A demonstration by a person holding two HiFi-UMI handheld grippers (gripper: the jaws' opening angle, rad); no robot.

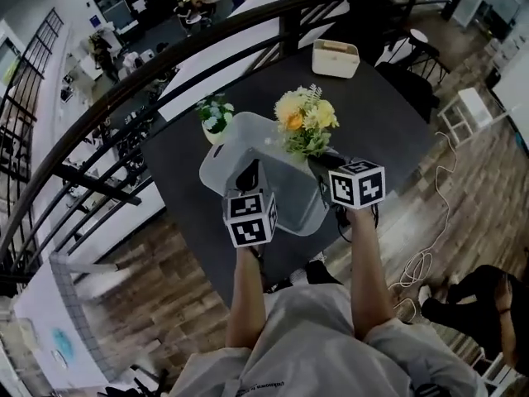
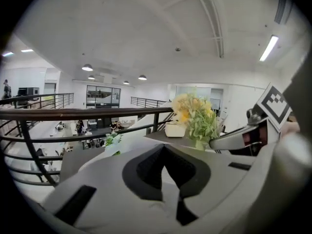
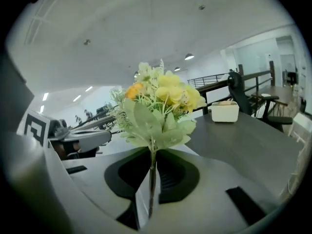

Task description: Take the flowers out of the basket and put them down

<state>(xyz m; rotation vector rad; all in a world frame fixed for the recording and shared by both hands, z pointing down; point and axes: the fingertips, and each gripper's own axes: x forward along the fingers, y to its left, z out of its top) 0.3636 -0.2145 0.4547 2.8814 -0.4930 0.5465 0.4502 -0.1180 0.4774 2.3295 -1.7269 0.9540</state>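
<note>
A bunch of yellow and orange flowers [image 1: 304, 121] with green leaves stands upright above a pale translucent basket [image 1: 221, 168] on the dark table [image 1: 388, 114]. My right gripper [image 1: 319, 162] is shut on its thin stem [image 3: 152, 179], and the blooms [image 3: 158, 106] rise straight above the jaws. My left gripper [image 1: 248, 176] hangs over the basket's near side. Its jaws [image 2: 164, 152] are closed together and I see nothing between them. From the left gripper view, the bunch [image 2: 195, 116] and the right gripper [image 2: 239, 138] show to the right.
A small pot of white and green flowers [image 1: 216, 116] stands just behind the basket on the left. A cream box [image 1: 335, 58] sits at the table's far edge. A black railing [image 1: 124, 81] curves behind the table, chairs [image 1: 421, 52] stand at the back right, and a white cable [image 1: 421, 259] lies on the wooden floor.
</note>
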